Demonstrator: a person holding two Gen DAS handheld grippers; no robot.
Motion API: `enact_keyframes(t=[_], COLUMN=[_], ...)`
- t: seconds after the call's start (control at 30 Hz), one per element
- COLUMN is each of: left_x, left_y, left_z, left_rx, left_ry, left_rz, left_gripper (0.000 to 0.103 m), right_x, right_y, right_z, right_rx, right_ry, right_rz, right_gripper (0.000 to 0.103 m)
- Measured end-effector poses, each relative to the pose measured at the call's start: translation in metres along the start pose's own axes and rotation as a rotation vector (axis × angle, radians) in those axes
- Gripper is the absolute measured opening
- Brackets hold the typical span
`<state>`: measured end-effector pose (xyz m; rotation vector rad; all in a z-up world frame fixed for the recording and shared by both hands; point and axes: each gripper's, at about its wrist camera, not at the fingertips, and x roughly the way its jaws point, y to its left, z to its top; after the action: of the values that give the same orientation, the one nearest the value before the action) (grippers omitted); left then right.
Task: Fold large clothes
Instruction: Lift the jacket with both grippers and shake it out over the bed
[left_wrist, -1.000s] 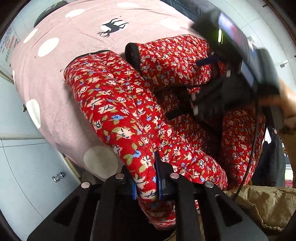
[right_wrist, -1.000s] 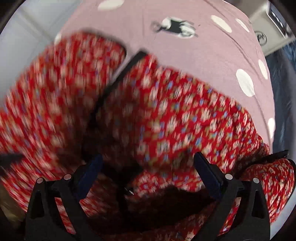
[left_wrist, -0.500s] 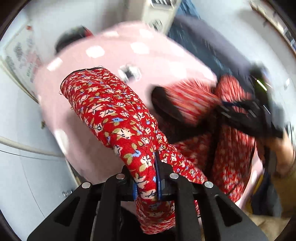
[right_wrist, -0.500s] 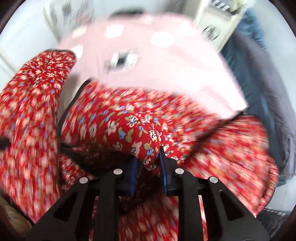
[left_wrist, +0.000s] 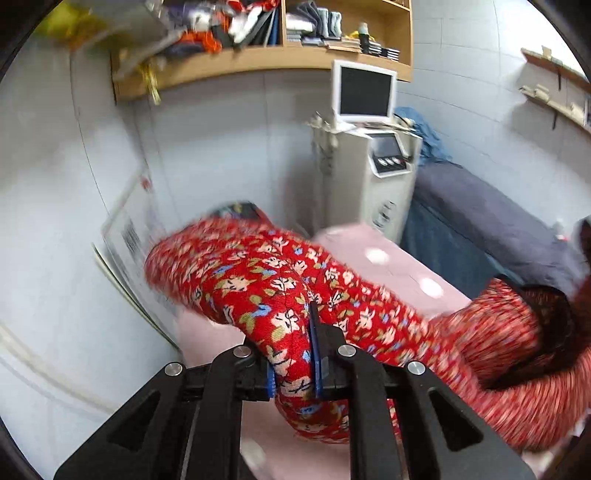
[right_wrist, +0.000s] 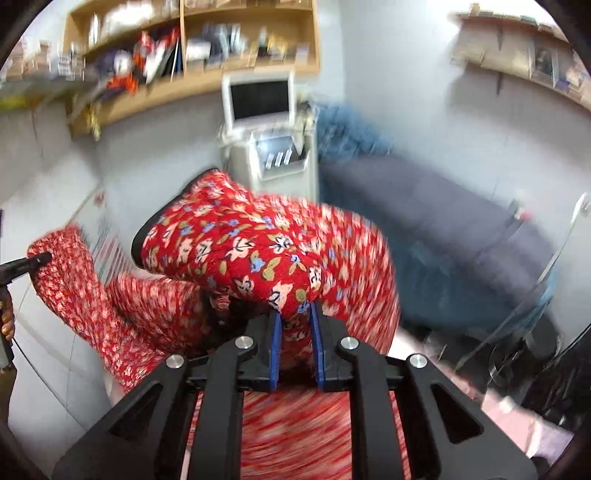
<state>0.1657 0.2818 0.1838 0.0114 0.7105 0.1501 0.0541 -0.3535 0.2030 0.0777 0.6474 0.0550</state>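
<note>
A red padded garment with a flower print and black trim (left_wrist: 266, 280) is held up in the air between both grippers. My left gripper (left_wrist: 293, 354) is shut on a thick fold of it. My right gripper (right_wrist: 295, 347) is shut on another fold of the garment (right_wrist: 258, 258), whose black-edged end sticks up to the left. The left gripper's tip (right_wrist: 37, 260) shows at the left edge of the right wrist view, holding the other end. The pink dotted bed cover (left_wrist: 399, 273) lies below the garment.
A white machine with a screen (left_wrist: 369, 147) stands against the far wall. Wooden shelves with clutter (left_wrist: 258, 40) hang above it. A dark blue couch (left_wrist: 498, 225) runs along the right, with a blue cloth (left_wrist: 424, 136) at its end. A white wall is on the left.
Both grippers have swung upward, lifting the garment off the bed cover; the views now show the room's far wall. The right gripper closed on the garment.
</note>
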Motion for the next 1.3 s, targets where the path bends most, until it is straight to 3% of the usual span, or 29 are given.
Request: enact_keyframes(t=[0.07, 0.1, 0.17, 0.23, 0.27, 0.3, 0.33, 0.37, 0.4, 0.43, 0.5, 0.53, 0.57, 0.7, 0.93, 1.17, 1.23, 1.3], left_x=[0.029, 0.05, 0.092, 0.135, 0.148, 0.154, 0.155, 0.153, 0.146, 0.141, 0.127, 0.137, 0.138, 0.133, 0.121, 0.098, 0.092, 0.088], left_y=[0.007, 0.007, 0.014, 0.015, 0.009, 0.001, -0.006, -0.014, -0.024, -0.03, -0.044, -0.055, -0.058, -0.047, -0.03, -0.035, -0.042, -0.048], left_z=[0.027, 0.033, 0.043, 0.028, 0.015, 0.004, -0.005, -0.013, -0.026, -0.038, -0.06, -0.063, -0.068, -0.116, -0.202, -0.282, -0.297, -0.307], left_rx=[-0.061, -0.085, -0.127, -0.221, -0.223, -0.2, -0.173, -0.137, -0.089, -0.053, 0.014, 0.029, 0.04, 0.029, -0.096, -0.089, -0.061, -0.017], left_ry=[0.016, 0.034, 0.127, 0.276, 0.331, 0.362, 0.366, 0.358, 0.338, 0.321, 0.294, 0.304, 0.316, 0.407, 0.56, 0.68, 0.691, 0.689], left_rz=[0.051, 0.088, 0.163, 0.104, 0.056, 0.041, 0.036, 0.028, 0.013, 0.001, -0.038, -0.051, -0.067, -0.106, -0.146, -0.18, -0.182, -0.177], left_gripper=[0.013, 0.013, 0.015, 0.027, 0.03, 0.036, 0.05, 0.061, 0.081, 0.091, 0.093, 0.096, 0.097, 0.097, 0.097, 0.097, 0.097, 0.097], right_x=[-0.003, -0.012, 0.012, 0.034, 0.042, 0.047, 0.059, 0.066, 0.068, 0.069, 0.059, 0.065, 0.062, 0.053, 0.099, 0.138, 0.147, 0.146], right_y=[-0.017, -0.021, -0.042, -0.062, -0.074, -0.083, -0.1, -0.113, -0.133, -0.139, -0.148, -0.146, -0.145, -0.136, -0.104, -0.073, -0.065, -0.061], right_z=[0.003, -0.012, -0.032, -0.061, -0.077, -0.088, -0.106, -0.121, -0.142, -0.152, -0.176, -0.174, -0.181, -0.217, -0.264, -0.342, -0.359, -0.362], right_rx=[0.121, 0.158, 0.227, 0.299, 0.312, 0.313, 0.336, 0.385, 0.473, 0.525, 0.598, 0.593, 0.575, 0.484, 0.419, 0.282, 0.276, 0.302], right_ry=[-0.01, -0.002, 0.069, 0.126, 0.134, 0.154, 0.216, 0.276, 0.34, 0.355, 0.368, 0.362, 0.349, 0.395, 0.552, 0.781, 0.798, 0.773], right_rz=[0.022, 0.018, -0.045, -0.071, -0.141, -0.217, -0.333, -0.386, -0.405, -0.389, -0.344, -0.337, -0.331, -0.252, -0.107, -0.041, -0.035, -0.027], right_gripper=[0.015, 0.016, 0.016, 0.017, 0.017, 0.017, 0.017, 0.017, 0.017, 0.019, 0.049, 0.076, 0.08, 0.08, 0.08, 0.081, 0.081, 0.069])
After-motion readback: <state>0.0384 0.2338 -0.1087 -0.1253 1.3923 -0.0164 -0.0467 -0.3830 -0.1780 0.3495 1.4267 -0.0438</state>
